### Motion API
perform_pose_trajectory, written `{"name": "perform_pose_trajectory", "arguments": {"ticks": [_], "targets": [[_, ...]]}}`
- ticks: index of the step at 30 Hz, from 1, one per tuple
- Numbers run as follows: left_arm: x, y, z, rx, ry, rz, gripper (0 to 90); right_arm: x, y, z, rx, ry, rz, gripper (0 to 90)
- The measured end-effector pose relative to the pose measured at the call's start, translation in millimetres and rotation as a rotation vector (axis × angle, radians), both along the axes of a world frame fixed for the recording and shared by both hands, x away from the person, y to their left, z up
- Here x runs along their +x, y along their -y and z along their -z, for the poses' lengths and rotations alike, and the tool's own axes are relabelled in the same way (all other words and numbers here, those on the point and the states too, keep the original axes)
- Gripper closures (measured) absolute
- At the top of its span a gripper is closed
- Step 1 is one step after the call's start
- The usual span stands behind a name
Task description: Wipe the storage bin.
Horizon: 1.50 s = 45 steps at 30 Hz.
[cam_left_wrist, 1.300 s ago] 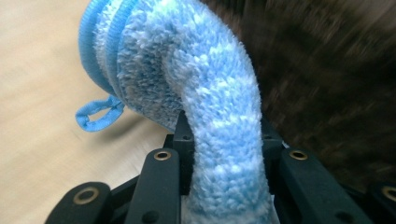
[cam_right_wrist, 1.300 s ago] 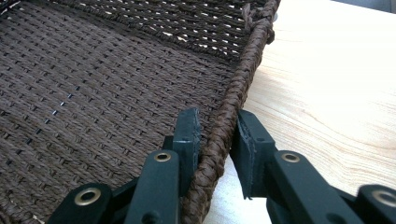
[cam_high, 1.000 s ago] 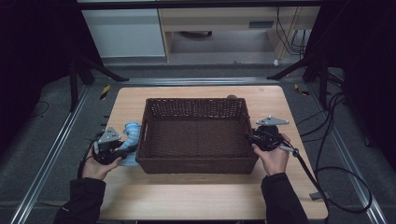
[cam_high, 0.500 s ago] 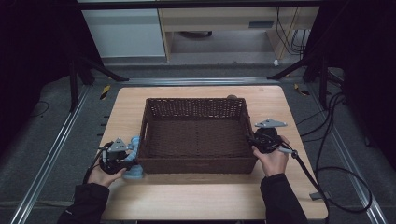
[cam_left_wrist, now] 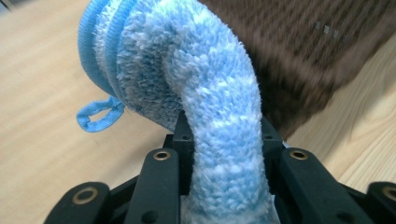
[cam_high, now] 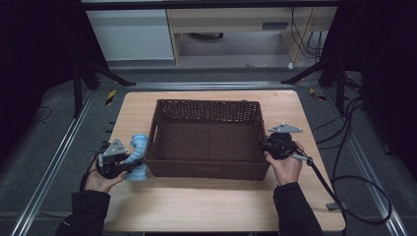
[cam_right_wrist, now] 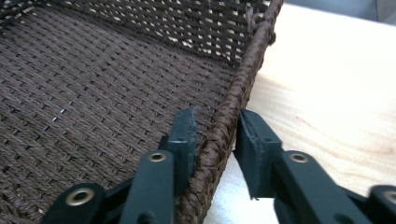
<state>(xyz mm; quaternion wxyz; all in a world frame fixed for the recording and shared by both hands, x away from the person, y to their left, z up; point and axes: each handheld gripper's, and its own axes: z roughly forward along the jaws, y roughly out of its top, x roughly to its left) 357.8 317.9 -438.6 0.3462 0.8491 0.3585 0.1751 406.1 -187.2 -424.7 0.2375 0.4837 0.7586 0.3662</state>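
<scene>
Compared with one second ago, the left gripper (cam_high: 129,163) has come closer to the near left corner of the basket (cam_high: 206,169), and the blue cloth (cam_high: 139,147) has moved with it; the basket itself and the right gripper (cam_high: 265,146) stay where they were. The brown woven basket stands in the middle of the wooden table (cam_high: 206,206), and the part of its inside that can be seen has nothing in it. The right gripper's fingers (cam_right_wrist: 187,135) stand on both sides of the basket's right rim (cam_right_wrist: 233,107), one inside and one outside; they have just been opening a little, and the outer finger is clear of the rim. The left gripper's fingers (cam_left_wrist: 180,135) are closed tightly on the fluffy blue cloth (cam_left_wrist: 210,84), which hangs just beside the basket's left wall. A small blue loop (cam_left_wrist: 99,115) hangs from the cloth.
</scene>
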Motion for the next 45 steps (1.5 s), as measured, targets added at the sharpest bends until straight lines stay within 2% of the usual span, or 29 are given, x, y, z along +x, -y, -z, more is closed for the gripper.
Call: {"name": "perform_pose_trajectory", "arguments": {"ticks": [6,9,11,13,17,20,22,27,33,35,37,43,45], "targets": [[-6.2,4.2,24.1,0.023,-0.072,0.022,68.8,-4.9,3.2,-4.2,0.005,0.001,-0.030,63.1],[-8.6,2.0,25.9,0.020,-0.077,0.017,68.8,-5.3,2.8,-2.2,0.000,-0.020,-0.039,63.1],[-9.1,0.5,21.4,0.010,-0.060,0.010,68.8,-4.1,1.8,-0.2,-0.010,-0.032,-0.040,64.2],[-9.9,-1.0,11.0,-0.009,-0.028,0.000,68.8,-3.8,1.4,0.3,-0.008,-0.033,-0.032,66.0],[-14.9,-4.0,-8.5,-0.045,0.028,-0.010,68.7,-3.9,-1.1,1.7,-0.025,-0.013,0.000,71.6],[-19.3,-5.4,-15.0,-0.061,0.042,-0.011,68.7,-2.8,-3.4,0.5,-0.047,-0.010,0.015,73.3],[-21.9,-4.2,-14.8,-0.057,0.043,-0.010,68.8,-2.4,-3.5,0.4,-0.043,-0.011,0.021,73.6],[-23.4,0.4,-2.9,-0.030,0.008,-0.003,68.7,0.2,-3.8,0.9,-0.031,-0.011,0.032,73.7],[-21.3,5.0,21.0,0.008,-0.071,0.003,68.7,0.5,-4.1,1.3,-0.025,-0.010,0.034,73.0],[-21.6,5.4,23.8,0.013,-0.079,0.002,68.7,0.0,-4.1,1.3,-0.025,-0.009,0.031,72.7],[-22.4,3.8,19.4,0.011,-0.064,-0.002,68.7,-1.2,-4.5,1.2,-0.026,-0.011,0.033,72.6],[-29.7,-4.2,-14.6,-0.051,0.039,-0.025,68.7,-5.1,-5.4,0.8,-0.029,-0.014,0.029,71.3],[-31.8,-4.7,-16.8,-0.059,0.044,-0.028,68.7,-5.8,-4.9,0.7,-0.024,-0.016,0.025,70.5]]}}
